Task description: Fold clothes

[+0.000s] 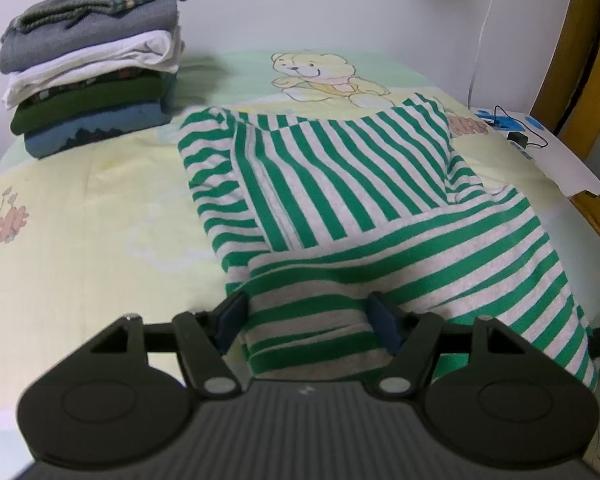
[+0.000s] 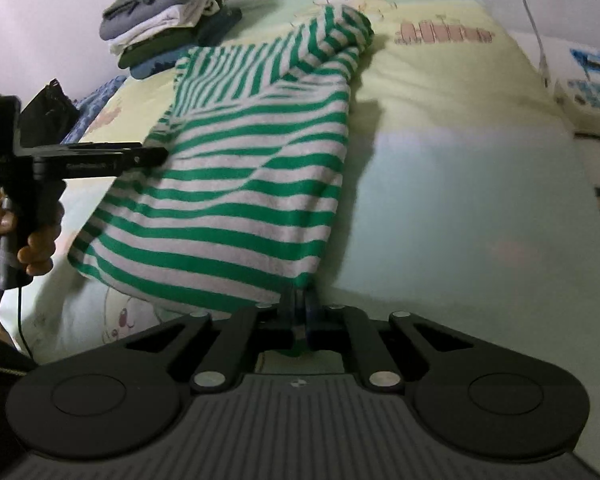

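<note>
The green-and-white striped knit garment [image 1: 340, 184] lies on a bed covered w/ a pale yellow-green sheet printed w/ a cartoon bear [image 1: 80, 208], approx. in the middle of the bed and reaching to its near edge. One sleeve is folded across the body of the garment, and the near hem hangs a bit over the bed's near edge.

The left tool [image 1: 308, 316] is w/ its two black fingers apart; its blue pads [image 1: 384, 320] stand on both sides of a fold of the hem, the cloth is between them but they do not press on it. In the right wrist view the left tool is seen from the side at the left edge of the garment, and a hand [image 2: 28, 236] holds its grip.

The right tool [image 2: 300, 308] has its fingers together, clamped on the near corner of the striped garment, which is lifted a little there.

At the far left corner of the bed, next to the white wall, stands a stack of folded clothes (grey knit on top, then white, dark green, blue) [image 1: 92, 68], well apart from the striped garment. Beside the far right edge of the bed is a white surface w/ small blue items and a black cable [image 1: 516, 128].
</note>
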Tool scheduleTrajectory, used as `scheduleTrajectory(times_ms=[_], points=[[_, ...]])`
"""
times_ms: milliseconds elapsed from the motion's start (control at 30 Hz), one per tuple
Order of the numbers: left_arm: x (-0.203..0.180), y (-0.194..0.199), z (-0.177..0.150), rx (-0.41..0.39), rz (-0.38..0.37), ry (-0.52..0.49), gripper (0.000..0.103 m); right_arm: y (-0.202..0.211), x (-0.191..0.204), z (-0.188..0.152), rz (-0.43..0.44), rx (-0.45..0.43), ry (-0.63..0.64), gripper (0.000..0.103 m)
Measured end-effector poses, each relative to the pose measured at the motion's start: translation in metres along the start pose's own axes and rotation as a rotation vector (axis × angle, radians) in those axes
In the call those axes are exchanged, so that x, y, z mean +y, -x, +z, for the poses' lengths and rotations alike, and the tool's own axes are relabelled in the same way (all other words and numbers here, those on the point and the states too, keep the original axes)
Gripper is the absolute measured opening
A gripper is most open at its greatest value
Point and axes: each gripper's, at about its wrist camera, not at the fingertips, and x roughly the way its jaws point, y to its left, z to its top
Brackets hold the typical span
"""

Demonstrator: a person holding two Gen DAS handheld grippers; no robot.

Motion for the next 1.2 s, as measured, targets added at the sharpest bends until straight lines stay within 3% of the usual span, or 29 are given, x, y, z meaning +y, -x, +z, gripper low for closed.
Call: scheduleTrajectory(times_ms=[33, 100, 167, 300, 433, 633, 967, 1033, 1067, 1100, 1200], points=[[0.000, 0.001, 0.000, 0.000, 0.002, -0.006, 0.071, 0.000, -0.001, 0.001, 0.007, -0.003, -0.005, 0.006], [-0.002, 0.005, 0.002, -0.002, 0.013, -0.024, 0.071, 0.002, 0.002, 0.007, -0.023, 0.014, 0.012, 0.026], [-0.003, 0.011, 0.004, -0.018, 0.020, -0.028, 0.070, 0.012, 0.006, 0.014, -0.067, -0.030, 0.050, 0.033], [-0.009, 0.015, 0.013, -0.037, 0.019, -0.032, 0.067, 0.013, 0.016, 0.041, -0.089, -0.150, 0.095, 0.033], [-0.018, 0.002, 0.023, -0.003, 0.030, -0.052, 0.066, -0.023, 0.030, 0.070, -0.139, -0.204, 0.137, 0.033], [-0.013, -0.012, 0.024, 0.056, 0.062, 0.002, 0.081, -0.059, 0.024, 0.084, -0.176, -0.177, 0.085, 0.036], [-0.008, -0.024, 0.027, 0.103, 0.123, 0.067, 0.102, -0.062, 0.028, 0.081, -0.209, -0.176, 0.173, 0.037], [-0.007, -0.025, 0.028, 0.112, 0.132, 0.071, 0.102, -0.060, 0.023, 0.080, -0.197, -0.184, 0.166, 0.039], [-0.007, -0.026, 0.029, 0.115, 0.134, 0.076, 0.102, -0.060, 0.019, 0.080, -0.195, -0.185, 0.155, 0.044], [-0.007, -0.026, 0.029, 0.118, 0.135, 0.080, 0.102, -0.060, 0.015, 0.080, -0.200, -0.184, 0.131, 0.057], [-0.007, -0.027, 0.029, 0.128, 0.139, 0.094, 0.102, -0.061, 0.012, 0.081, -0.207, -0.188, 0.111, 0.059]])
